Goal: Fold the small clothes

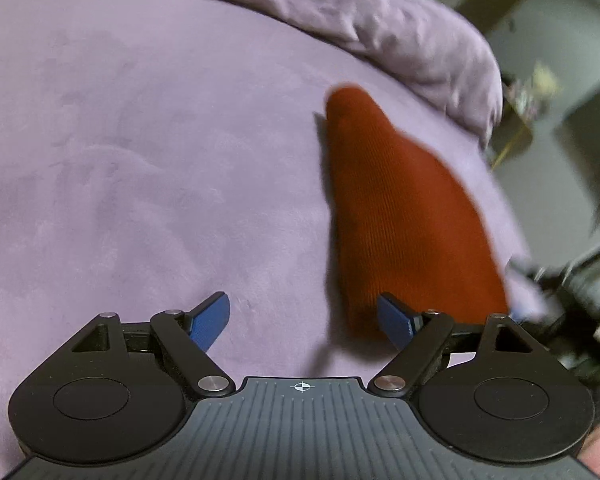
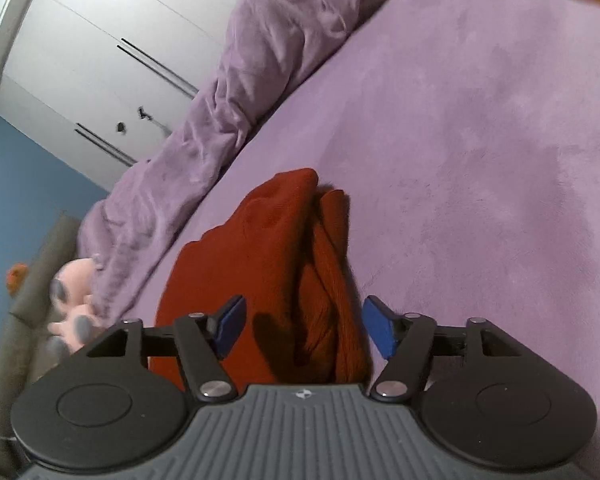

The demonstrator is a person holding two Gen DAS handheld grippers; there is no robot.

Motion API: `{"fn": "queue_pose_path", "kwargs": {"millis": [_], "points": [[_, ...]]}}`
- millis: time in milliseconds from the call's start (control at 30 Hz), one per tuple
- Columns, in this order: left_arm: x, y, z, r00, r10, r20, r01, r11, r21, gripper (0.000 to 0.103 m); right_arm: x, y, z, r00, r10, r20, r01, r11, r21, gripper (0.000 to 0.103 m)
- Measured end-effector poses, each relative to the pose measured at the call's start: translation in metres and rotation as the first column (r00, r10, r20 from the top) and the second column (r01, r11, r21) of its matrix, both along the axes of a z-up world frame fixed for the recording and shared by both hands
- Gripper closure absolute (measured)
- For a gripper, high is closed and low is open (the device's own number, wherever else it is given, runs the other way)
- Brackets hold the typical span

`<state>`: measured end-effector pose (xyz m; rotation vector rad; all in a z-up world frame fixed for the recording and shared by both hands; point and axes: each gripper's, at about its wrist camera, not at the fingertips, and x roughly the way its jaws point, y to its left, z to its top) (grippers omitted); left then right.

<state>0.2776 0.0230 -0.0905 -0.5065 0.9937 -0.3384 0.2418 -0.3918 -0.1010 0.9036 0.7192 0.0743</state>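
A small rust-red knitted garment (image 1: pixel 404 216) lies folded on the purple bed cover (image 1: pixel 140 140). In the left wrist view my left gripper (image 1: pixel 304 322) is open and empty, with the garment just beyond its right finger (image 1: pixel 396 322). In the right wrist view the same garment (image 2: pixel 268 264) lies bunched with folds, directly ahead of and between the fingers of my right gripper (image 2: pixel 304 328), which is open above it. Whether the pads touch the cloth cannot be told.
A rumpled purple duvet (image 2: pixel 228 92) is heaped along the bed's far edge. White wardrobe doors (image 2: pixel 92 52) and a blue wall stand beyond. A pink plush toy (image 2: pixel 74 292) lies at the left. Dark equipment (image 1: pixel 572 300) sits at the right edge of the left view.
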Motion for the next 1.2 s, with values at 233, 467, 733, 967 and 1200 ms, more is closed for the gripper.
{"fn": "queue_pose_path", "kwargs": {"millis": [233, 467, 733, 967, 1200], "points": [[0.071, 0.009, -0.003, 0.998, 0.058, -0.013, -0.059, 0.975, -0.214, 0.016, 0.043, -0.015, -0.026, 0.993, 0.118, -0.03, -0.112, 0.98, 0.163, 0.03], [0.117, -0.043, -0.034, 0.995, -0.081, -0.066, 0.058, 0.955, -0.291, 0.024, 0.072, -0.011, -0.042, 0.985, 0.173, -0.029, -0.158, 0.946, 0.285, 0.039], [0.123, -0.052, -0.042, 0.997, -0.04, -0.071, 0.013, 0.938, -0.346, 0.05, 0.087, 0.004, -0.051, 0.98, 0.196, -0.044, -0.177, 0.948, 0.266, 0.066], [0.081, -0.012, 0.011, 0.998, -0.059, 0.036, 0.068, 0.925, -0.374, 0.053, 0.081, 0.056, -0.008, 0.952, 0.304, 0.026, -0.3, 0.919, 0.255, 0.067], [-0.012, 0.085, 0.048, 0.992, 0.104, 0.066, -0.086, 0.968, -0.238, 0.05, 0.05, 0.143, 0.009, 0.881, 0.468, 0.068, -0.459, 0.81, 0.365, 0.067]]}}
